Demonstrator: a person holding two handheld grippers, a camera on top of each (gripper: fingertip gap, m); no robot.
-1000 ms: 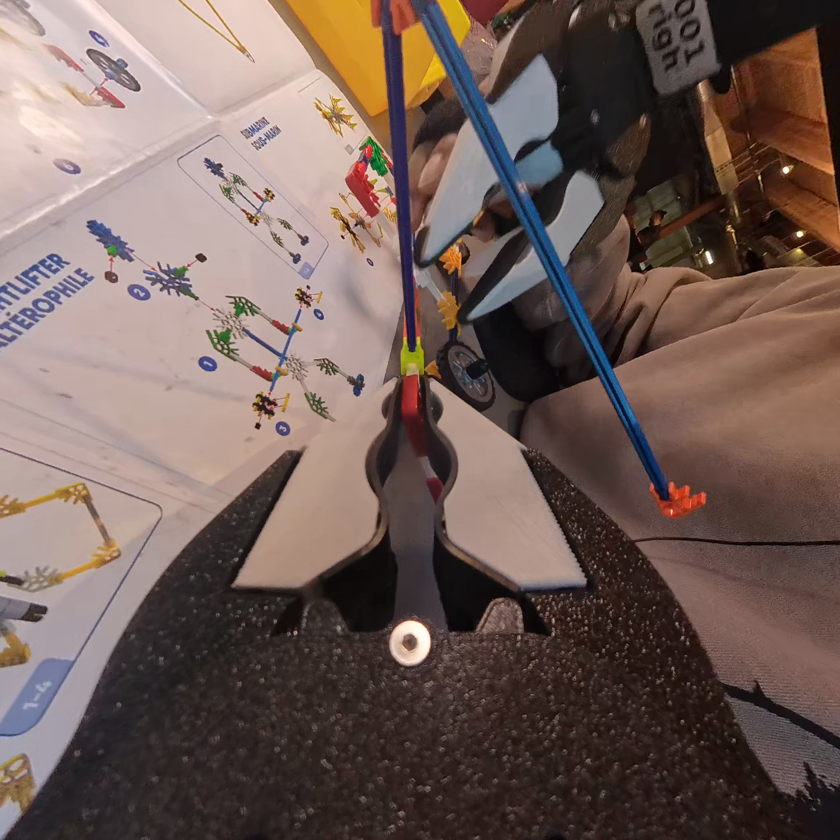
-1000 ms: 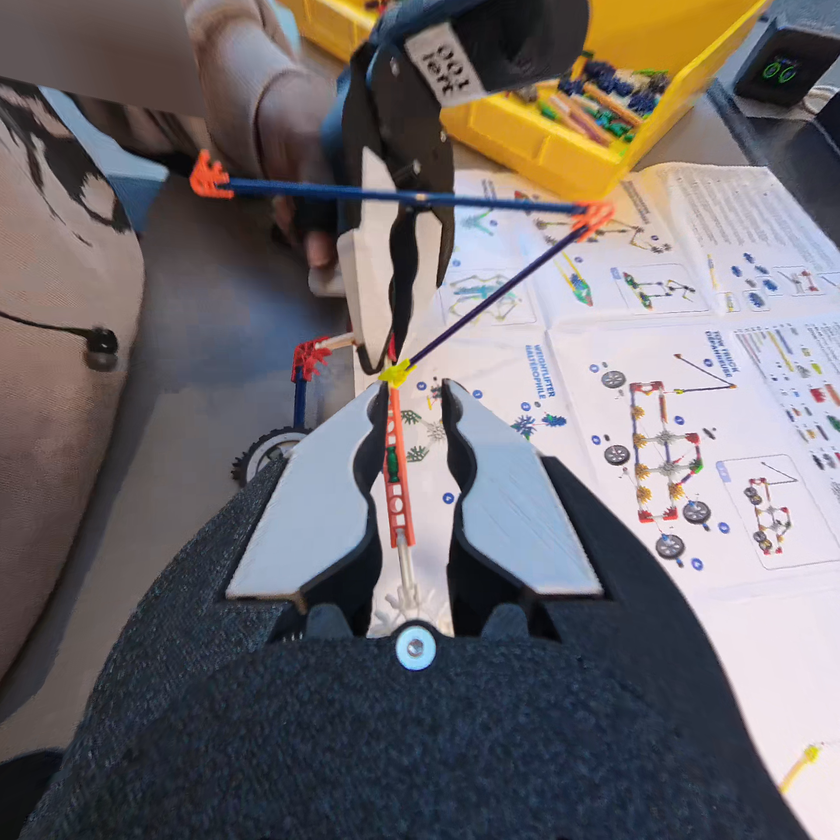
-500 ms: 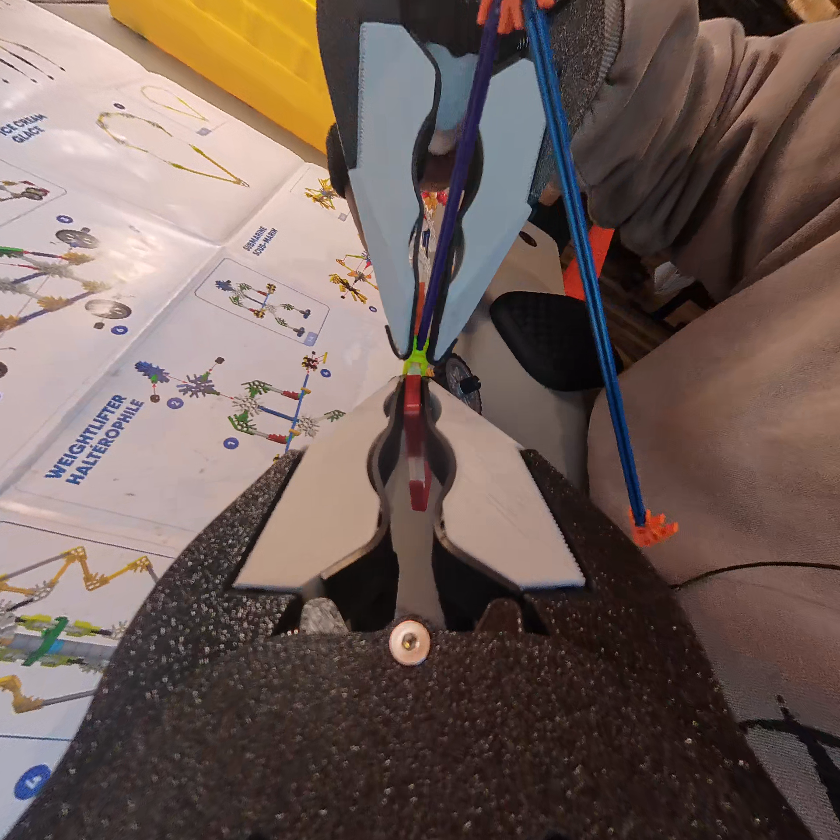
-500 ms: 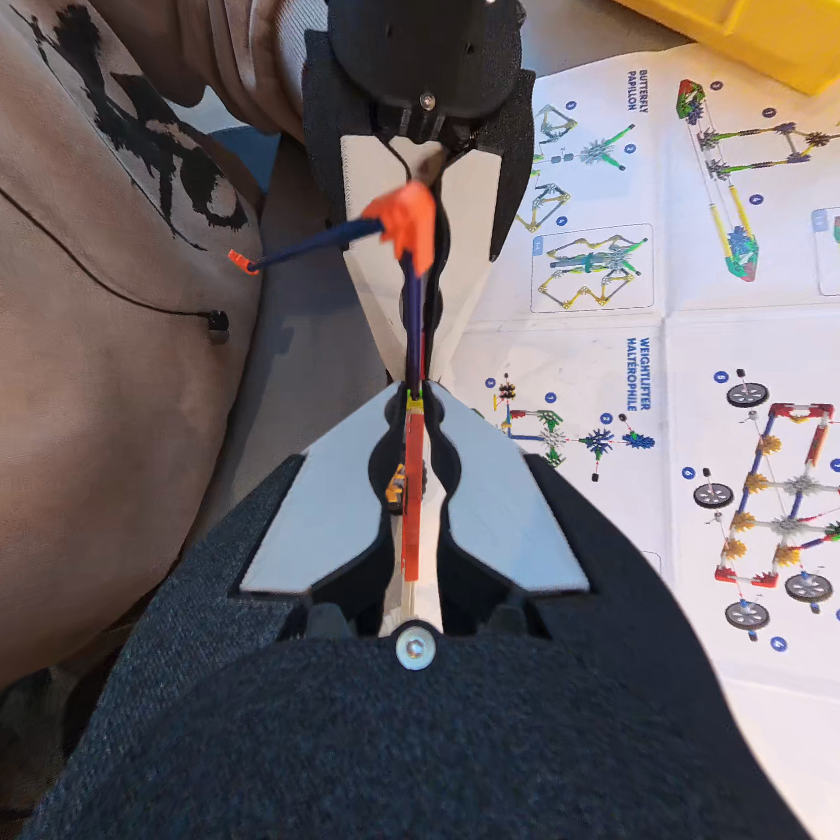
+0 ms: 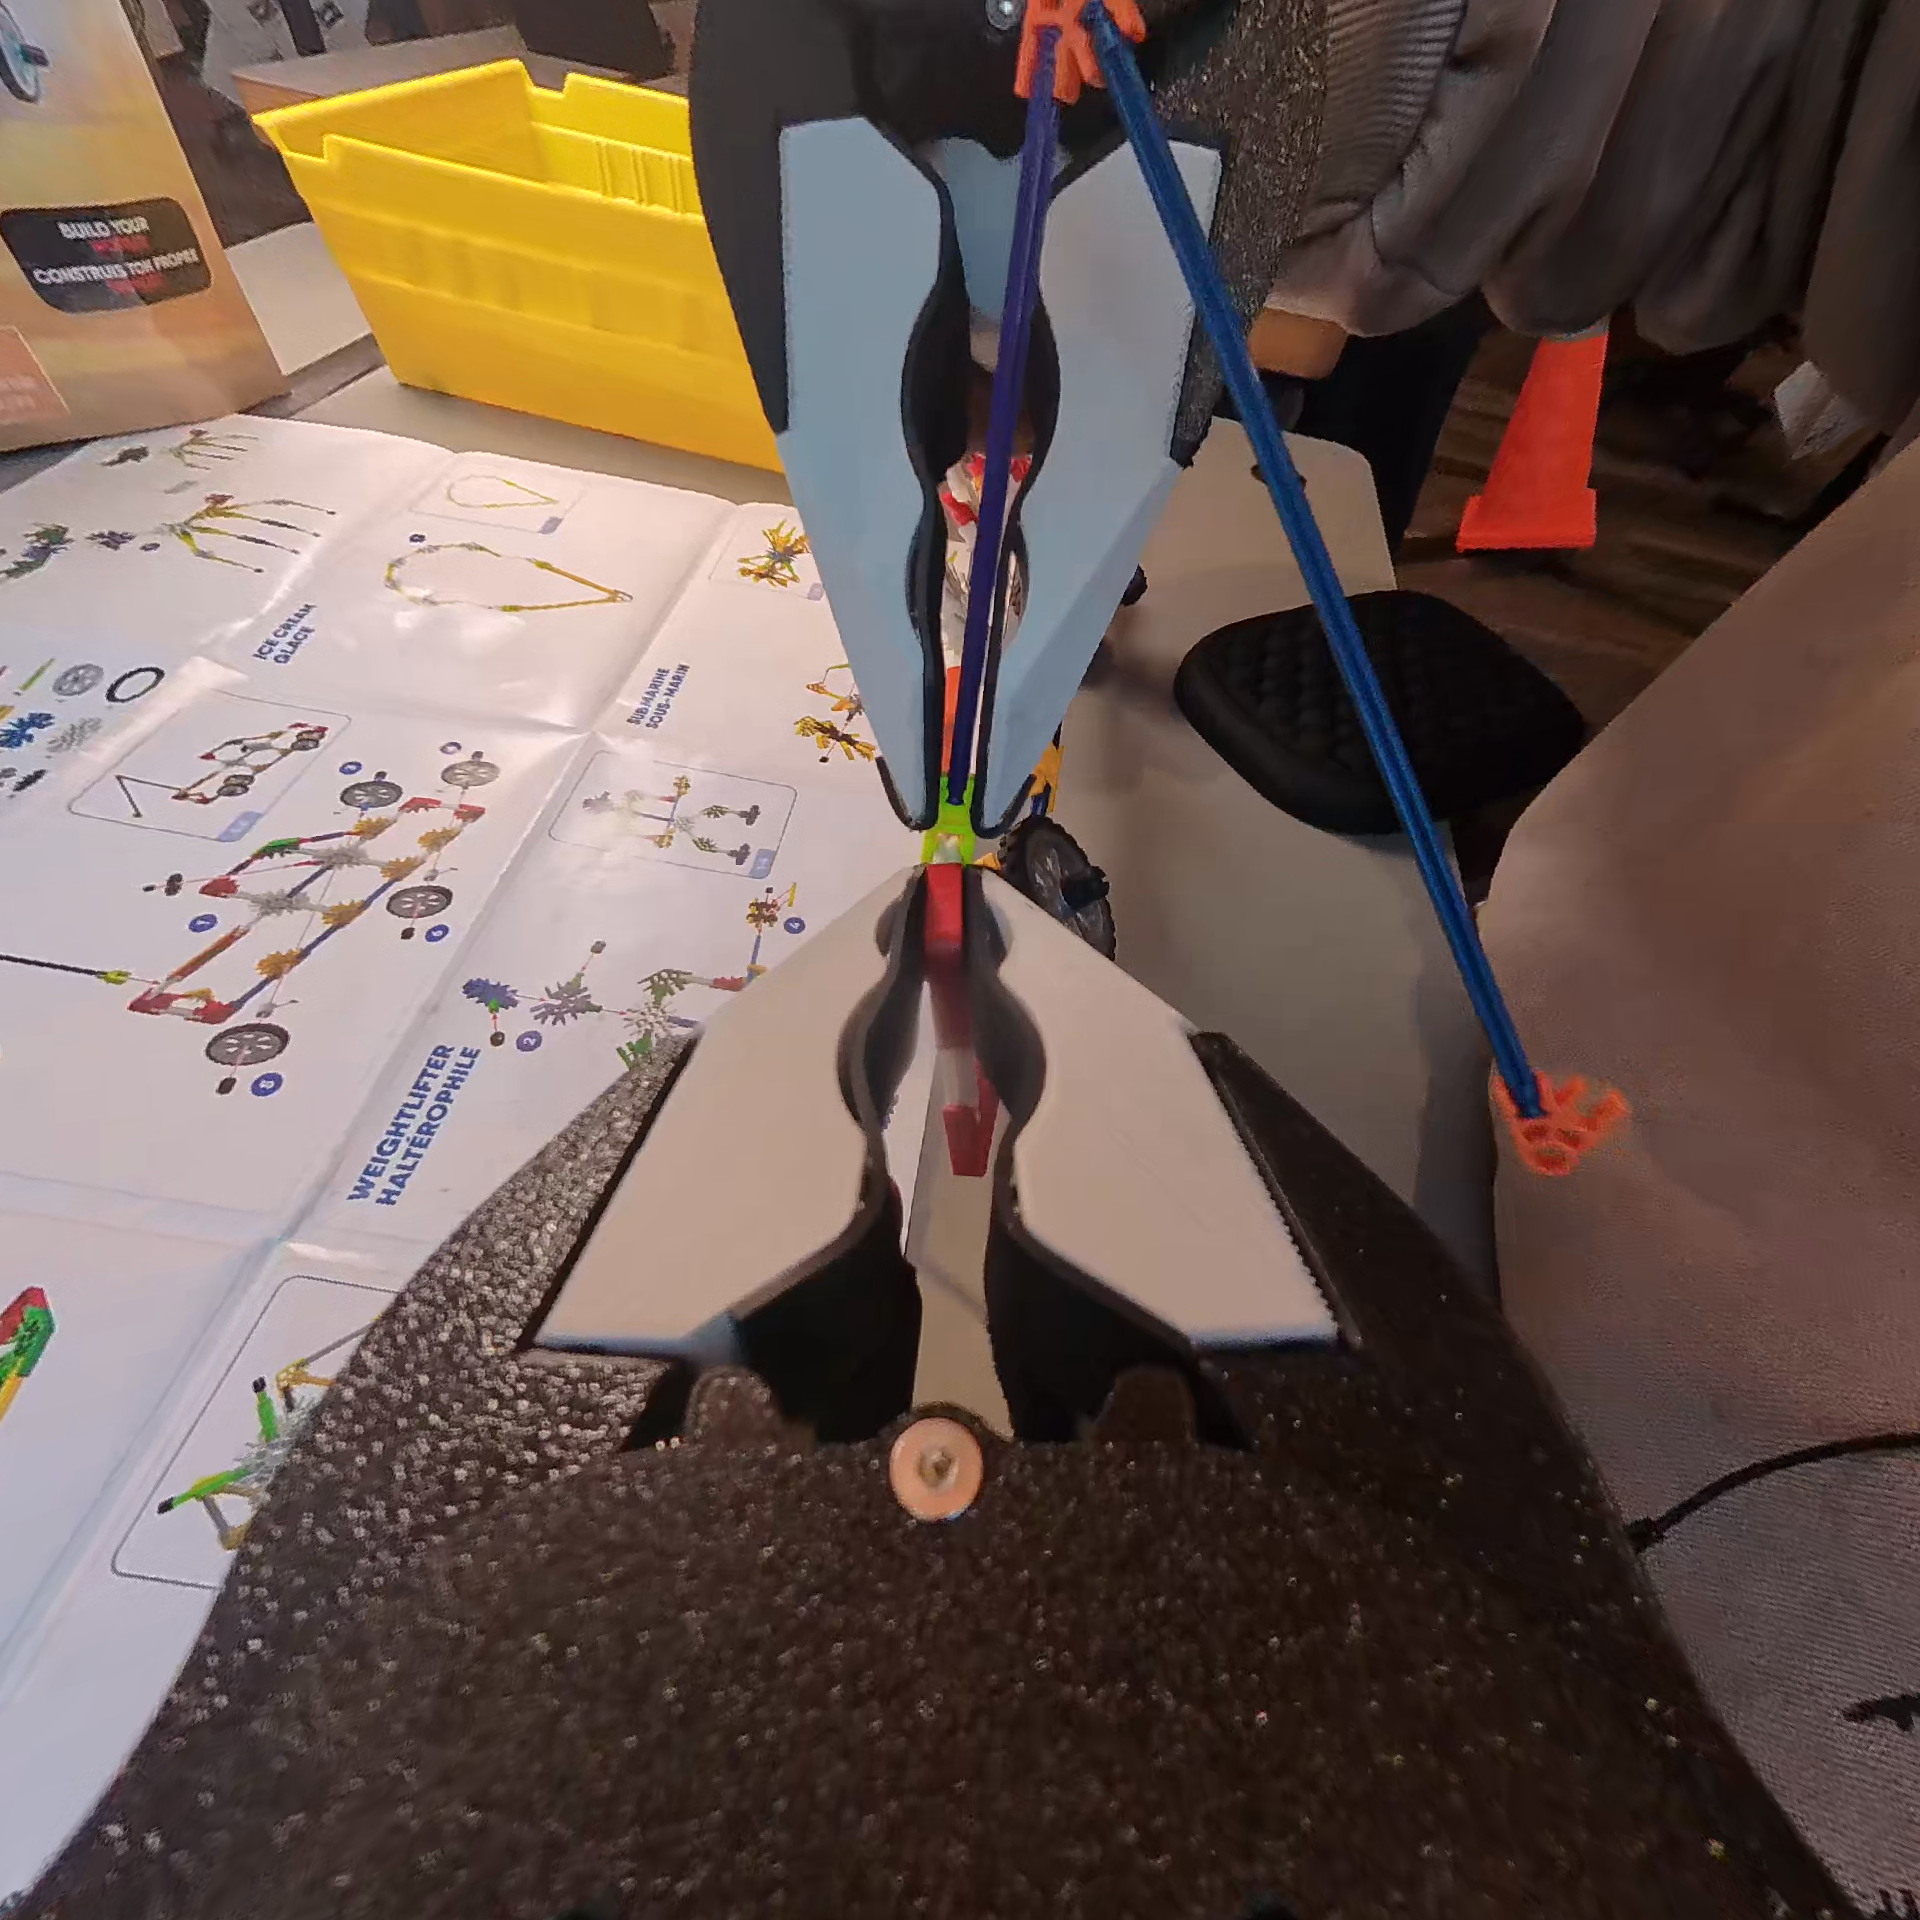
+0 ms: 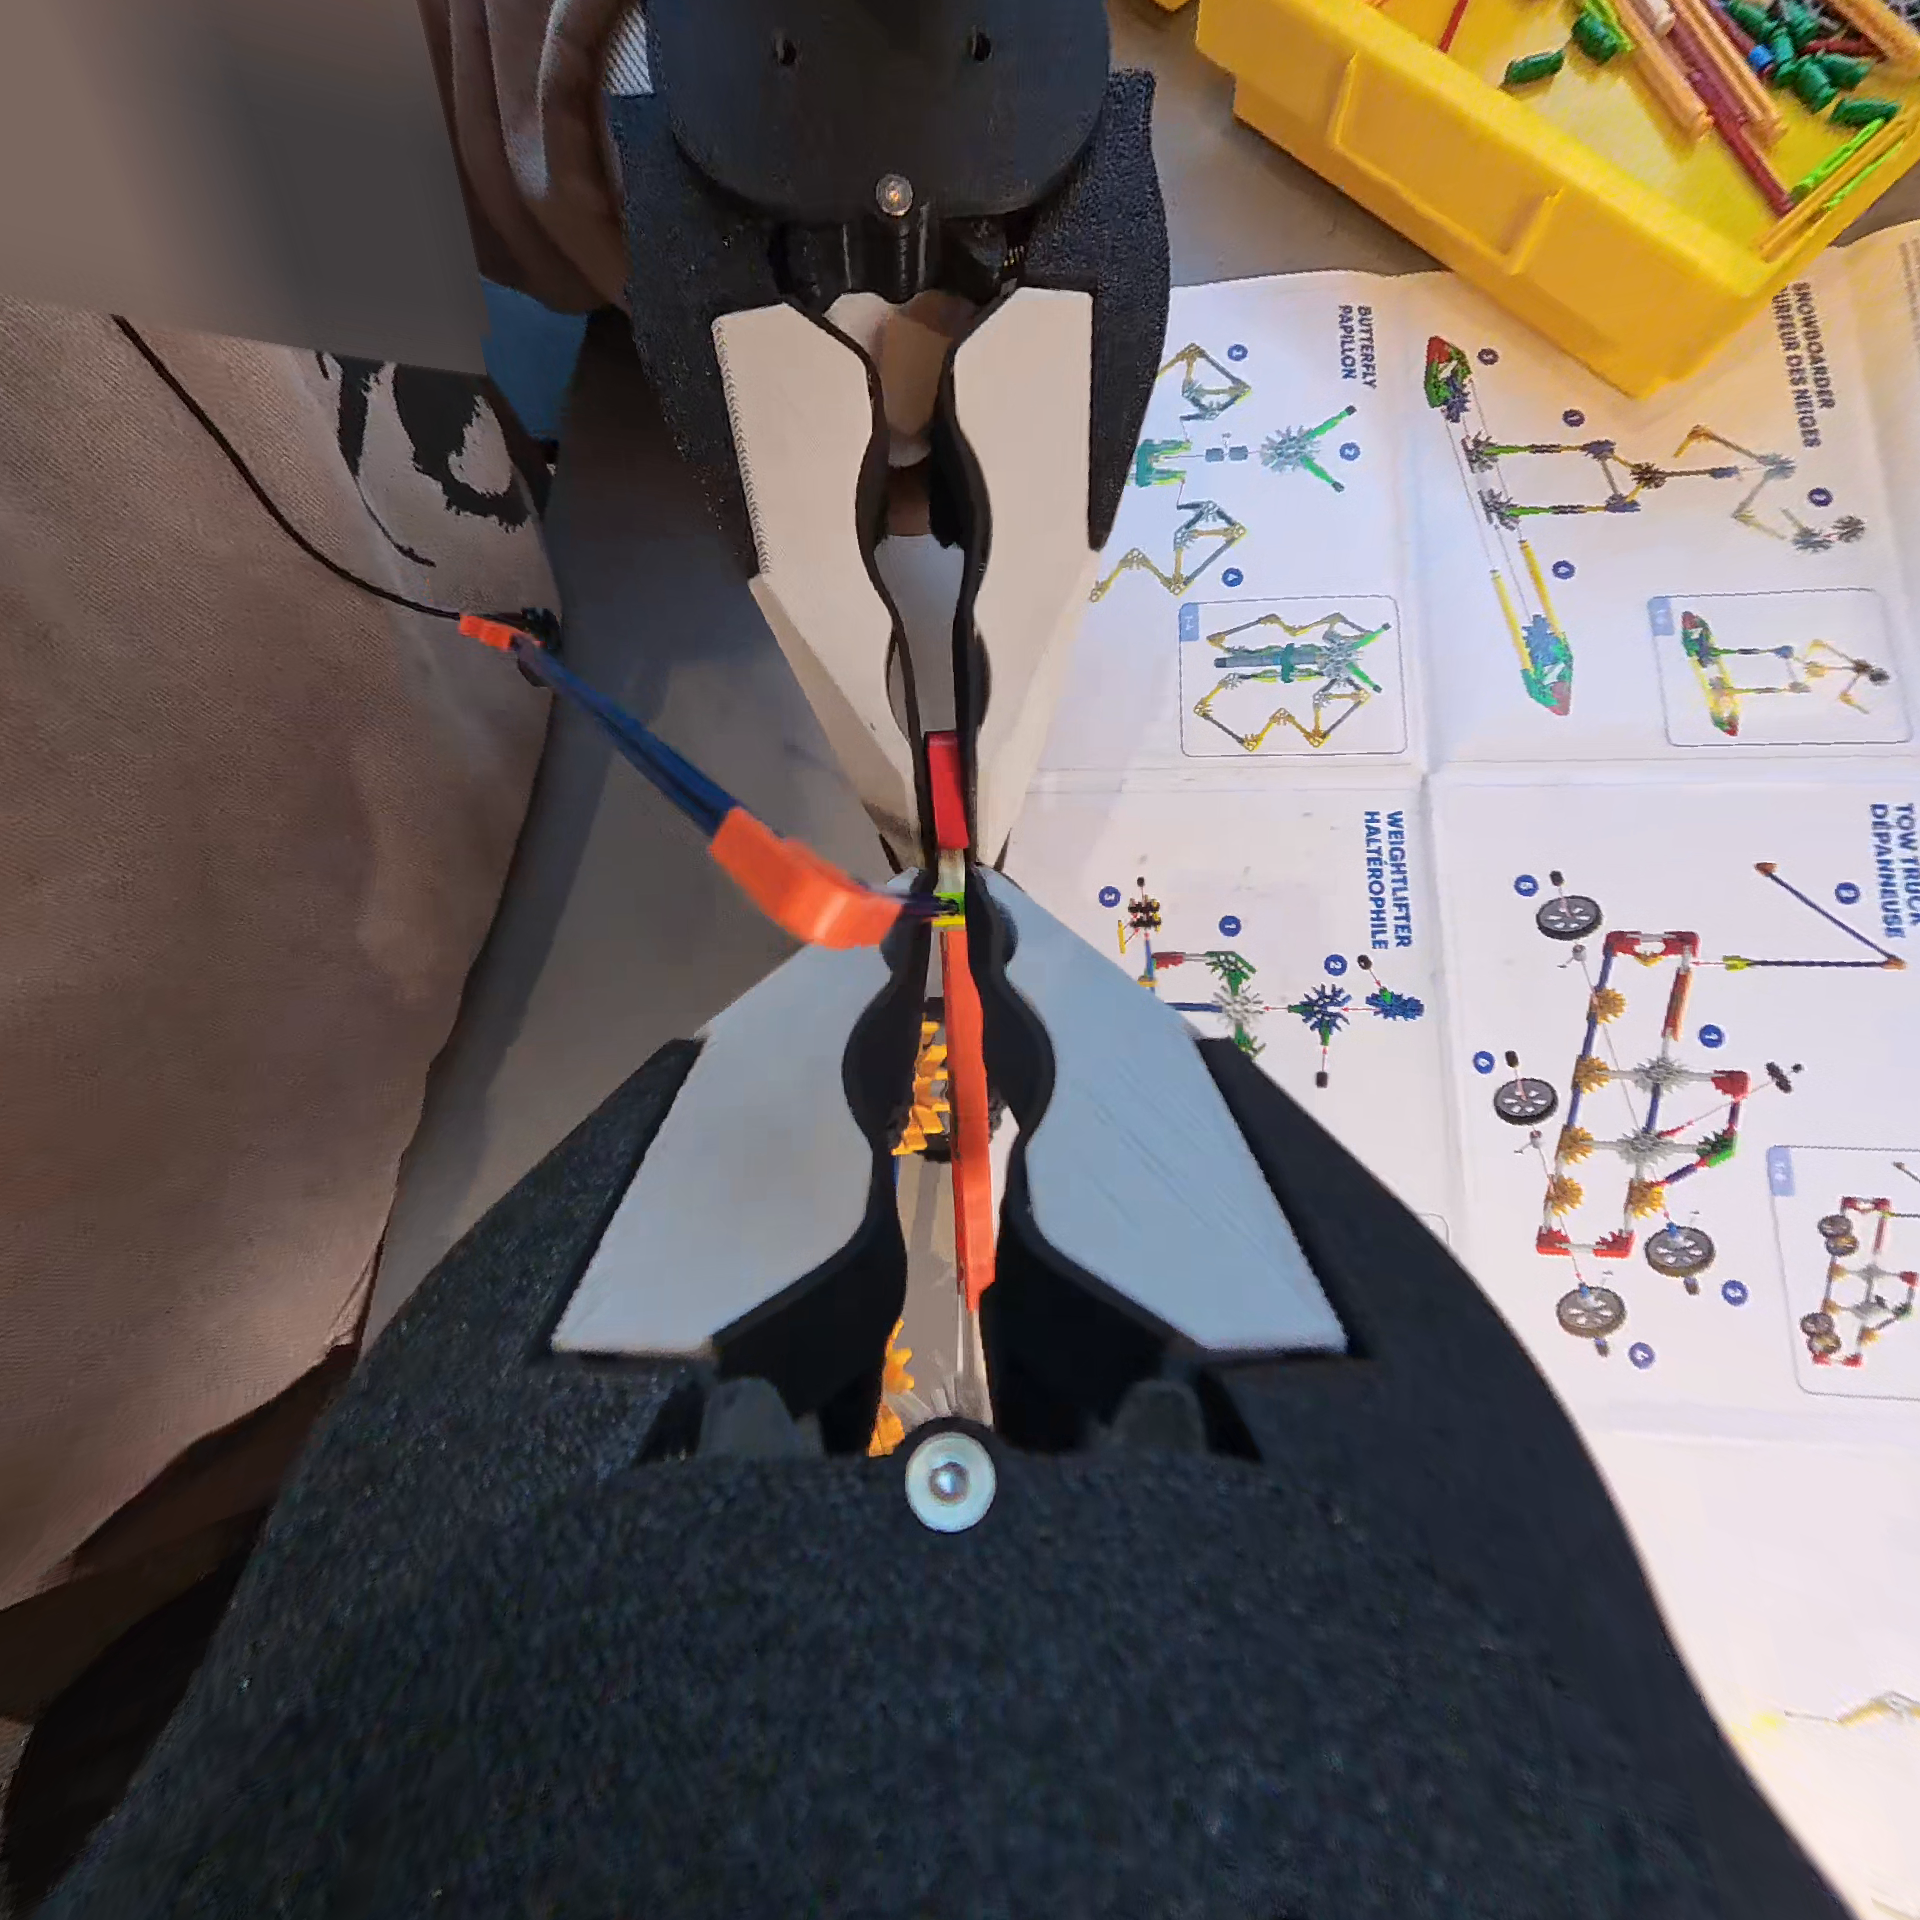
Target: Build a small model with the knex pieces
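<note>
Lime-green plastic marks the small connector (image 5: pixel 951 823) where the two grippers meet tip to tip above the near edge of the bench (image 5: pixel 1262 914). The left gripper (image 5: pixel 943 894) has its jaws together on a red rod (image 5: pixel 951 987) that runs back between them and shows a white stretch farther in. The right gripper (image 6: pixel 948 902) has its jaws clamped on an orange-red rod (image 6: pixel 968 1122) and reaches the green connector from the opposite side. From that connector a dark blue rod (image 5: pixel 1003 395) rises between the right gripper's fingers to an orange connector (image 5: pixel 1060 47). From there a second blue rod (image 5: pixel 1309 561) slants down to another orange connector (image 5: pixel 1553 1120), close to a tan garment (image 5: pixel 1745 935).

A black toy wheel (image 5: pixel 1065 868) sits just behind the grippers' tips. A printed instruction sheet (image 5: pixel 312 831) covers the bench. A yellow bin (image 6: pixel 1538 166) of mixed rods stands at its far side, with a cardboard box (image 5: pixel 104 260) beside it. An orange cone (image 5: pixel 1538 447) stands on the floor beyond.
</note>
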